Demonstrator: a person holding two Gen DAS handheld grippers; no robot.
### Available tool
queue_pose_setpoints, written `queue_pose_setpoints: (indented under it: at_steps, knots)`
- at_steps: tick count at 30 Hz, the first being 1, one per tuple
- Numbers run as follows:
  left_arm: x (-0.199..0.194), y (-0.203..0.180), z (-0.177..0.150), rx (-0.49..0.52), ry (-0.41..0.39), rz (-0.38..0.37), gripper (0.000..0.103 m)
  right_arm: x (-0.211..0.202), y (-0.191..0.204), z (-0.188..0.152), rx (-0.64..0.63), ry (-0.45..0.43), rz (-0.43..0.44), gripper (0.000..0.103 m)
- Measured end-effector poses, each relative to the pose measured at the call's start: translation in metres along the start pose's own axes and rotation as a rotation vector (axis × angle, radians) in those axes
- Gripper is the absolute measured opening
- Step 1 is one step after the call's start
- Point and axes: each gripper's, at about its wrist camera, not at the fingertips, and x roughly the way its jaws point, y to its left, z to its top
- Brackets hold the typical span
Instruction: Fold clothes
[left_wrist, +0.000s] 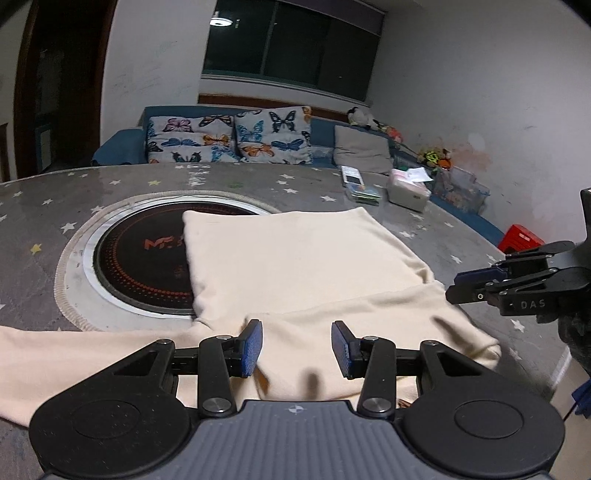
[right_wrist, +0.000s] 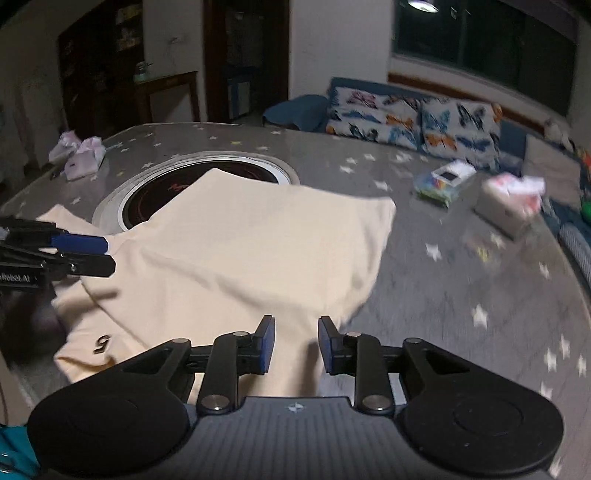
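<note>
A cream garment (left_wrist: 295, 258) lies partly folded on the grey star-patterned table (left_wrist: 110, 192), one part laid over the other. It also shows in the right wrist view (right_wrist: 240, 251), with a small dark mark near its near left corner. My left gripper (left_wrist: 297, 349) is open and empty, just above the garment's near part. My right gripper (right_wrist: 295, 343) is open and empty over the garment's near right edge. In the left wrist view the right gripper (left_wrist: 452, 290) hovers by the garment's right edge. In the right wrist view the left gripper (right_wrist: 109, 254) is at the left.
A round black induction cooktop (left_wrist: 144, 262) is set in the table, partly under the garment. A tissue box (left_wrist: 408, 190) and small packets (left_wrist: 360, 188) sit at the far right. Pink packets (right_wrist: 81, 157) lie at the far left. A blue sofa (left_wrist: 229, 136) with cushions stands behind.
</note>
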Motion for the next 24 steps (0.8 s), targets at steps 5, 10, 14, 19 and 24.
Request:
queue_pose_setpoints:
  at_steps: [5,10,14,19,24]
  knots:
    - [-0.001,0.012,0.002,-0.018,-0.006,0.037,0.045,0.018,0.001,0.012,-0.15,0.015,0.023,0.029]
    - [-0.001,0.026,0.003,-0.052,-0.005,0.065,0.045,0.034,-0.006,0.017,-0.231,0.068,0.105,0.028]
    - [0.004,0.034,0.001,-0.075,0.016,0.082,0.045,0.04,-0.013,0.016,-0.237,0.099,0.148,0.016]
    - [0.009,0.041,-0.004,-0.086,0.044,0.106,0.045,0.03,-0.023,0.016,-0.225,0.098,0.137,0.003]
    - [0.01,0.045,-0.006,-0.089,0.043,0.112,0.045,0.027,-0.035,0.009,-0.164,0.092,0.12,0.004]
